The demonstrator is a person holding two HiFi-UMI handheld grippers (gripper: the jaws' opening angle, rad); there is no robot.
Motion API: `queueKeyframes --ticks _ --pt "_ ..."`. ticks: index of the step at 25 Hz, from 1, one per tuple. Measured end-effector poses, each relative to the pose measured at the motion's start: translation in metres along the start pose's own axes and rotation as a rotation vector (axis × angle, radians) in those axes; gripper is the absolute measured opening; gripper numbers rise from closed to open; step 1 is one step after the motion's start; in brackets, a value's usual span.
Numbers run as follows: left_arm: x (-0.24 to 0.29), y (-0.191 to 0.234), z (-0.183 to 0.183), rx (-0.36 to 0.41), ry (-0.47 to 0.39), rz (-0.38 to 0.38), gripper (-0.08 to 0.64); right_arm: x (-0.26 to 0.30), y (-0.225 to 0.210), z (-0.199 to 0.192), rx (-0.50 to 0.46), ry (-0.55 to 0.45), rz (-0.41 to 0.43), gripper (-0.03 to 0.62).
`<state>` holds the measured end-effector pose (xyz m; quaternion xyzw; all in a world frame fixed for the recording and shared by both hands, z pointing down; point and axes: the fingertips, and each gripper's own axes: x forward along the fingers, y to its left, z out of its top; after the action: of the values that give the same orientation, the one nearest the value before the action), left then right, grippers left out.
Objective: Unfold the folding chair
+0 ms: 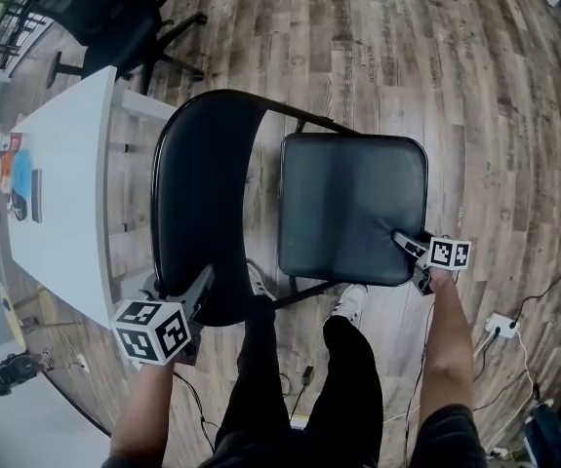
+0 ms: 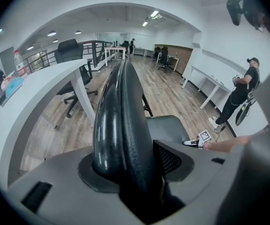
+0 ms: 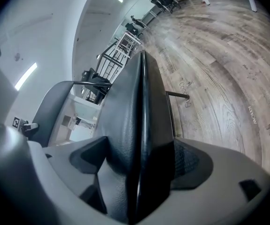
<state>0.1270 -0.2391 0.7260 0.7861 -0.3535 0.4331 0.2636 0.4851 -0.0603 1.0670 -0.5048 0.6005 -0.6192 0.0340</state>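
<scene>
A black folding chair stands on the wood floor in front of me, its padded backrest point(image 1: 202, 183) at left and its seat point(image 1: 353, 208) lying about flat at right. My left gripper point(image 1: 202, 286) is shut on the near edge of the backrest; in the left gripper view the backrest point(image 2: 120, 116) fills the gap of that gripper point(image 2: 130, 168). My right gripper point(image 1: 407, 247) is shut on the seat's near right corner. In the right gripper view the seat point(image 3: 135, 111) runs edge-on between the jaws of the gripper point(image 3: 137, 172).
A white table point(image 1: 60, 193) stands close left of the chair, with a black office chair point(image 1: 114, 18) behind it. My legs point(image 1: 348, 359) are just behind the seat. A power strip point(image 1: 500, 325) and cables lie on the floor at right. A person point(image 2: 240, 97) stands farther off.
</scene>
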Motion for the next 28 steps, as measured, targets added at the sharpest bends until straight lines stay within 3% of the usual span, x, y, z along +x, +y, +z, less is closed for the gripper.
queueKeyframes --ticks 5,9,11,14,16,20,22,28 --pt "-0.007 -0.002 0.006 0.0 -0.061 -0.018 0.224 -0.01 -0.003 0.003 -0.036 -0.029 -0.031 0.402" --pt "-0.049 0.006 0.011 -0.018 -0.153 0.001 0.245 -0.054 -0.012 0.015 -0.121 -0.109 -0.166 0.402" --pt "-0.076 0.004 0.013 -0.013 -0.193 0.016 0.245 -0.084 0.012 0.023 -0.182 -0.168 -0.214 0.4" --pt "-0.113 -0.012 0.022 -0.038 -0.284 -0.012 0.233 -0.126 0.078 0.028 -0.298 -0.245 -0.253 0.399" --pt "-0.133 -0.025 0.032 -0.058 -0.348 -0.041 0.185 -0.151 0.132 0.031 -0.382 -0.308 -0.286 0.393" --pt "-0.158 -0.036 0.039 -0.036 -0.405 -0.037 0.009 -0.182 0.243 0.03 -0.532 -0.424 -0.376 0.123" --pt "-0.168 -0.044 0.028 -0.008 -0.399 -0.041 0.005 -0.2 0.299 0.021 -0.55 -0.489 -0.383 0.037" --pt "-0.225 -0.077 0.0 0.076 -0.467 -0.134 0.006 -0.259 0.454 -0.024 -0.592 -0.653 -0.4 0.015"
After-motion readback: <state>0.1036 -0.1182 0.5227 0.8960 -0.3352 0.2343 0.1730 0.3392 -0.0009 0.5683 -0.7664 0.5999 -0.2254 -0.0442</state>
